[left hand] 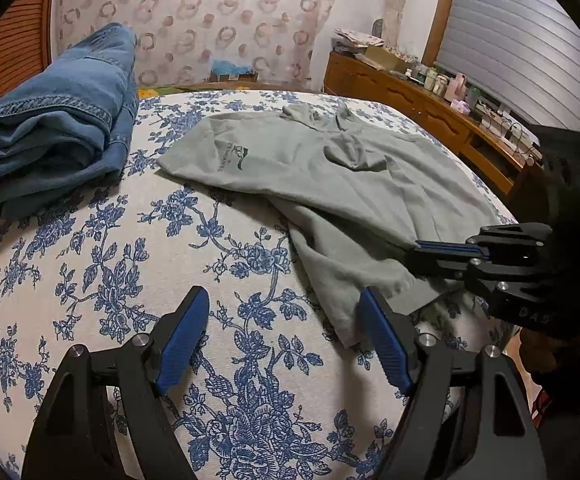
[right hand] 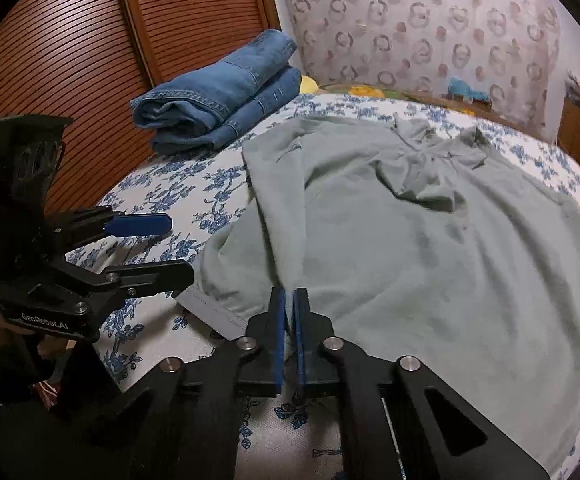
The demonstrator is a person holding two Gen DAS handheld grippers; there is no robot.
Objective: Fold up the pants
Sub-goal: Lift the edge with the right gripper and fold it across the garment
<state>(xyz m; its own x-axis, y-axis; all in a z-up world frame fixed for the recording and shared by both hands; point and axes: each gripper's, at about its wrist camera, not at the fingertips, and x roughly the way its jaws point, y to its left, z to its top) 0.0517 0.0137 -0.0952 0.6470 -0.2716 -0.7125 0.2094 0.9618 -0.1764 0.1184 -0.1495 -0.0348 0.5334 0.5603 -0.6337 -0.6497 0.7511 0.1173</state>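
A grey-green garment lies spread on the floral bedspread, with a collar at its far end and a printed logo; it also shows in the right wrist view. My left gripper is open and empty over the bedspread, its right finger by the garment's near corner. It shows from the side in the right wrist view. My right gripper is shut on a fold of the garment's near edge; in the left wrist view it comes in from the right. Folded blue jeans lie at the far left.
The jeans lie beside a slatted wooden door. A patterned curtain hangs behind the bed. A wooden dresser with bottles and clutter runs along the right. The bed's edge drops off near the right gripper.
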